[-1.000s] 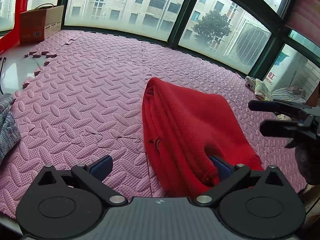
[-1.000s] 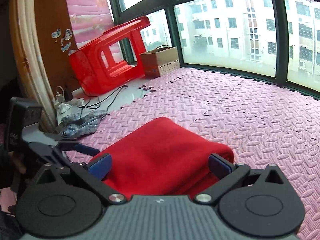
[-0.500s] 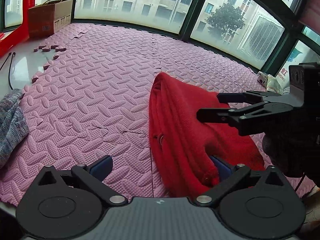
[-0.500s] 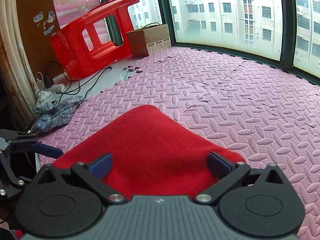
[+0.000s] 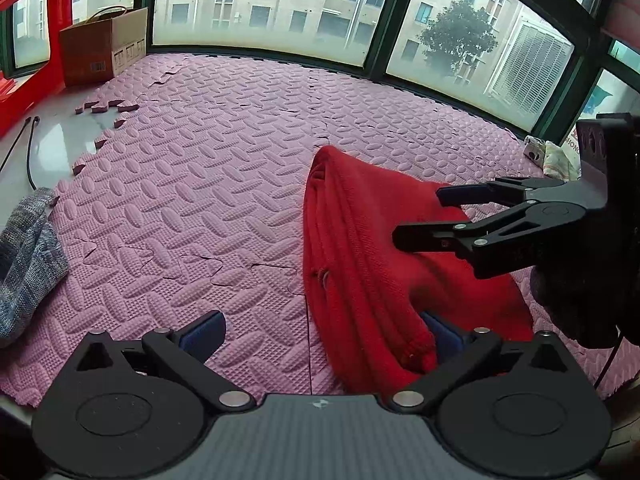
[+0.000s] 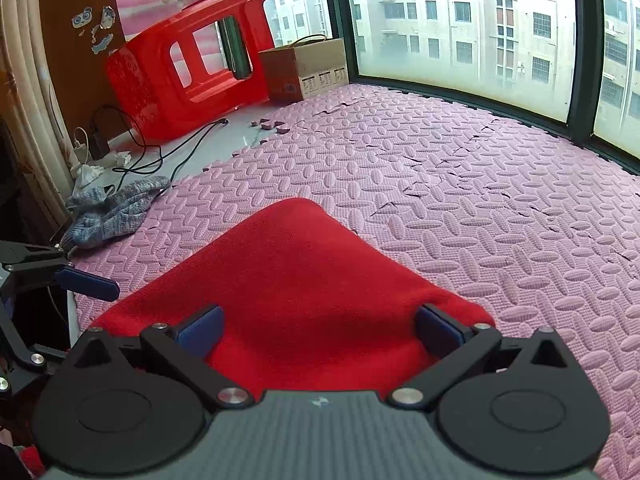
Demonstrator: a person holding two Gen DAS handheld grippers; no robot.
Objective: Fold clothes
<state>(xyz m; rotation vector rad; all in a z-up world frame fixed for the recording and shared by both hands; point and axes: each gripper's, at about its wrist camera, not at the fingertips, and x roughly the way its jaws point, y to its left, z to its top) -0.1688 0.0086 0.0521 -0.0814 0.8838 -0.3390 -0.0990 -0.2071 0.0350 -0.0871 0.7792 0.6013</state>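
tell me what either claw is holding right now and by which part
Nothing is held: both the left claw and the right claw are open around the red garment.

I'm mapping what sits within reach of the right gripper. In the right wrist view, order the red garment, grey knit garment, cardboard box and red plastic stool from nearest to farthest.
1. Red garment: directly beneath the open jaws of the right gripper.
2. Grey knit garment: left, at the mat's edge.
3. Red plastic stool: far left, tipped on its side.
4. Cardboard box: farthest, by the window.
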